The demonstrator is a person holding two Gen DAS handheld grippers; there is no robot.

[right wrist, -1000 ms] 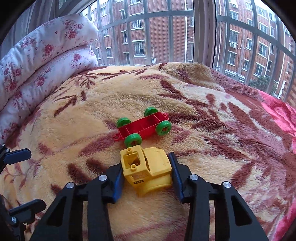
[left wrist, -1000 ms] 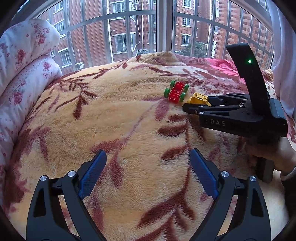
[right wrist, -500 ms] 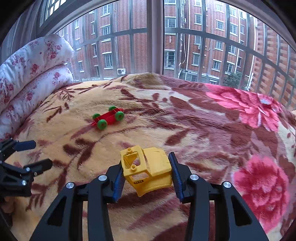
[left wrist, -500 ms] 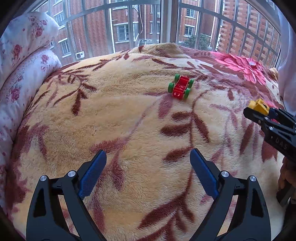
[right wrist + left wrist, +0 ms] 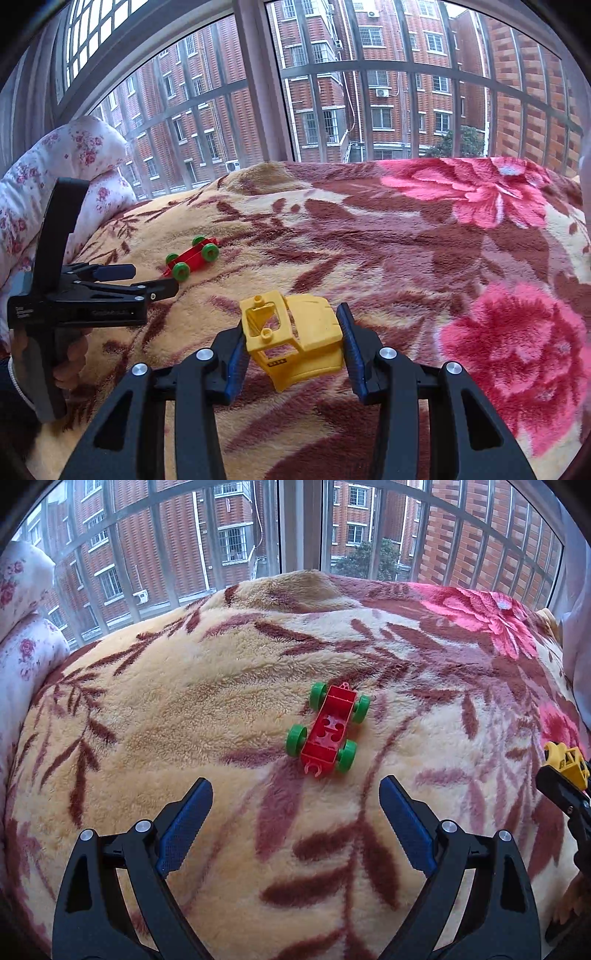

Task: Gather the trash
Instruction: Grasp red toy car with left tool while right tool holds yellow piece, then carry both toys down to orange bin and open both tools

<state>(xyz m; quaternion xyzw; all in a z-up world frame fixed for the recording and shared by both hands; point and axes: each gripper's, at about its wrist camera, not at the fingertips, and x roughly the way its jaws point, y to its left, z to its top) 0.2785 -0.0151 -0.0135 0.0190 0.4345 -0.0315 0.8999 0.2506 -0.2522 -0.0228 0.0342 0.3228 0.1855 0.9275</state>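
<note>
Pillows (image 5: 74, 166) with pink flowers sat far left by the window. Left gripper (image 5: 295, 801) was spread wide over the fuzzy blanket (image 5: 184, 709) — red toy chassis (image 5: 328, 729) with green wheels lying just ahead of its fingers. Right gripper (image 5: 291, 343) was pinching the yellow toy cab (image 5: 295, 339), held just above the blanket.
</note>
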